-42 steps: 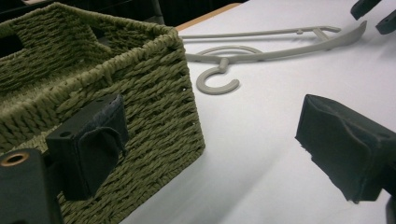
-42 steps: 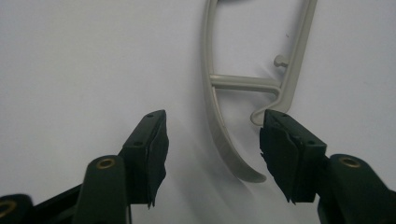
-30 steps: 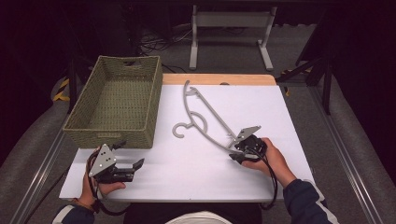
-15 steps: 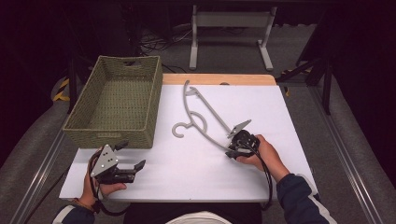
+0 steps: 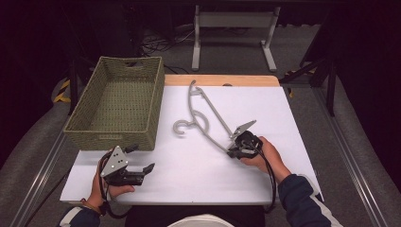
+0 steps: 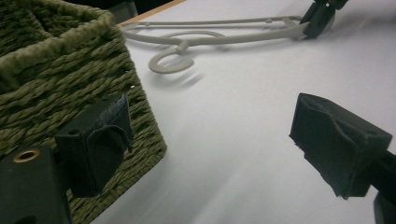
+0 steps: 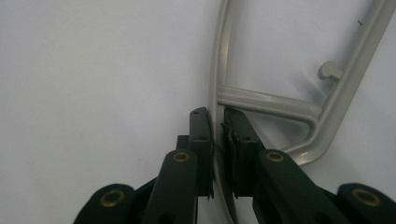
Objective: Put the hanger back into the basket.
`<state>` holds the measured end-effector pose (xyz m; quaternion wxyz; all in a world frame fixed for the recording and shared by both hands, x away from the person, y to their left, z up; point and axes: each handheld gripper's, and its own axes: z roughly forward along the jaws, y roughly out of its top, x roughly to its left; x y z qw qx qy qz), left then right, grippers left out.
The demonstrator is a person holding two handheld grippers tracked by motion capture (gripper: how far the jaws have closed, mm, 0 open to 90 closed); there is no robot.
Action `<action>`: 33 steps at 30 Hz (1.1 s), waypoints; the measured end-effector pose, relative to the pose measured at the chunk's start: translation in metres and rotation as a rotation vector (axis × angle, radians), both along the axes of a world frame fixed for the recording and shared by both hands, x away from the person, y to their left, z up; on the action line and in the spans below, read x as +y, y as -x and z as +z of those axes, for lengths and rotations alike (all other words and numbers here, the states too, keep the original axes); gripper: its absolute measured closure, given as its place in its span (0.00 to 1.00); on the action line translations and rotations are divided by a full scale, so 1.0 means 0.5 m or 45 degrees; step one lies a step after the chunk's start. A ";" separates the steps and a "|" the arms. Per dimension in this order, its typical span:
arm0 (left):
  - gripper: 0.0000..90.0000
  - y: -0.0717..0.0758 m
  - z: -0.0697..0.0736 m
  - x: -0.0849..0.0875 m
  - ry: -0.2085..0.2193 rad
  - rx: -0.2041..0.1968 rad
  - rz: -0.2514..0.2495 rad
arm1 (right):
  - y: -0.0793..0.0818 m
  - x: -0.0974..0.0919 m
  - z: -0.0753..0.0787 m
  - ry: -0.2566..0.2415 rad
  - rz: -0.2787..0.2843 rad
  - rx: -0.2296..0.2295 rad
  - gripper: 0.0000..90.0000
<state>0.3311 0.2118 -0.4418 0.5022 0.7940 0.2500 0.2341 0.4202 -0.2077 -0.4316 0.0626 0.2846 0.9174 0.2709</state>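
In the high view, the left gripper (image 5: pixel 135 172) sat lowest in the frame at lower left, held in the person's left hand (image 5: pixel 101 191) near the front edge of the white table (image 5: pixel 189 170). Its jaws stood wide apart with nothing between them; in the left gripper view the two black pads (image 6: pixel 100 140) flanked bare tabletop, the corner of the basket just behind the left one.

A little higher, right of centre, the right hand (image 5: pixel 265 153) held the right gripper (image 5: pixel 232 152). Its jaws had just been closing and were now clamped on the lower end of the grey plastic clothes hanger (image 5: pixel 208 118). In the right gripper view the pads (image 7: pixel 201 135) pressed a thin grey rod of the hanger (image 7: pixel 219 70) from both sides, just below where a crossbar joined it.

The hanger lay flat on the table, running from the gripper up and leftward to mid-frame, its hook curling toward the basket.

Farther up at left, the olive woven basket (image 5: pixel 142 106) stood on the table's left side, beside the hanger but apart from it.
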 end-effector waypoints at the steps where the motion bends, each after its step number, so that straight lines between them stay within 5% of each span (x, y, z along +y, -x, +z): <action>1: 0.15 -0.002 0.001 -0.004 0.007 0.010 -0.007 | 0.000 -0.005 0.003 -0.062 -0.013 0.006 0.92; 7: 0.17 -0.012 0.005 -0.028 0.027 0.024 -0.036 | 0.010 -0.026 0.027 -0.305 -0.076 -0.029 0.92; 15: 0.20 -0.029 0.003 -0.072 0.032 0.063 -0.100 | 0.016 -0.029 0.030 -0.388 -0.094 -0.025 0.92; 20: 0.23 -0.048 0.001 -0.129 0.030 0.102 -0.164 | 0.020 -0.031 0.036 -0.487 -0.100 -0.033 0.92; 24: 0.25 -0.077 -0.003 -0.182 0.095 0.156 -0.221 | 0.023 -0.034 0.039 -0.566 -0.099 -0.031 0.92; 29: 0.26 -0.143 -0.008 -0.254 0.325 0.279 -0.225 | 0.025 -0.040 0.042 -0.670 -0.097 -0.035 0.92; 33: 0.28 -0.180 -0.023 -0.288 0.436 0.384 -0.225 | 0.028 -0.045 0.043 -0.719 -0.090 -0.042 0.92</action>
